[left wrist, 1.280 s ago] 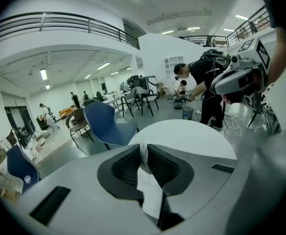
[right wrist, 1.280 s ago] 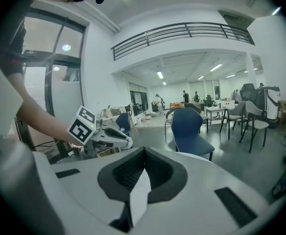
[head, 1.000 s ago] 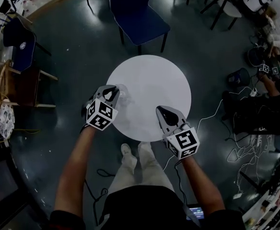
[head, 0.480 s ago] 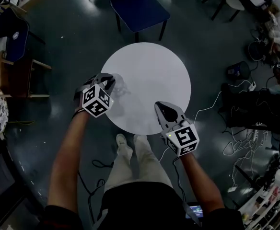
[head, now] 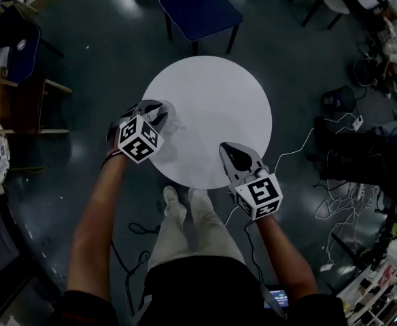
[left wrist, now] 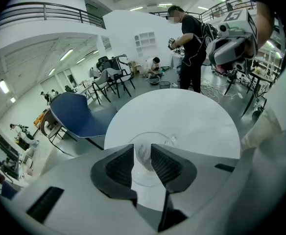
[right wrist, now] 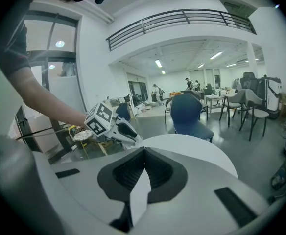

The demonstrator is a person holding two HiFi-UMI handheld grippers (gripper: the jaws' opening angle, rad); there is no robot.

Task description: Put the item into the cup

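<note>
Looks to be a clear, thin-walled cup [left wrist: 150, 137], upright on the round white desk [head: 219, 107] near its left edge; probably light, stiff, slick and breakable, so easily tipped or cracked by a hard squeeze; best taken low across the body, or pinched gently at the wall just below the rim; holds a pale shape, perhaps the item, though hard to tell; straddled by the left claw [left wrist: 143, 150], just opened wider and released, with pads apparently off the clear wall; farther right, over the desk's near edge, the right claw [right wrist: 142, 153], clenched on nothing.
</note>
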